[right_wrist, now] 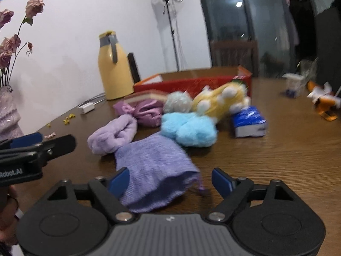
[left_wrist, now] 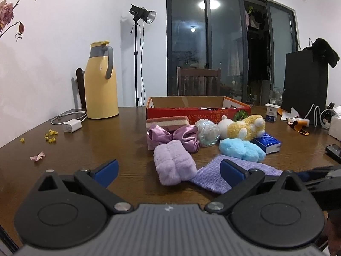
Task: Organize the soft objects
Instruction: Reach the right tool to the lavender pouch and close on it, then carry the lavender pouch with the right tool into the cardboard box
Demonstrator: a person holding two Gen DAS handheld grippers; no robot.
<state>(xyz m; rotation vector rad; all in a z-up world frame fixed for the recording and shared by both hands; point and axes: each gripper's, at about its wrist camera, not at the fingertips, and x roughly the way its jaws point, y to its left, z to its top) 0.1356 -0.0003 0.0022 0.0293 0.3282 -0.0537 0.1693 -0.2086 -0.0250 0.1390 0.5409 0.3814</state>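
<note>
Soft things lie in a heap on the brown table in front of an open red cardboard box. A lilac fluffy pad sits between the fingers of my open left gripper, untouched. Behind it are a satin purple bow, a pink sponge, a clear crinkly ball, a yellow-and-white plush and a light blue fluffy toy. A purple knitted cloth lies between the fingers of my right gripper, whose right pad is clear of it.
A yellow thermos jug and a white charger stand at the back left, with petals scattered nearby. A blue tissue pack lies beside the plush. A vase of dried roses is at far left. Cups, cables and a black box crowd the right.
</note>
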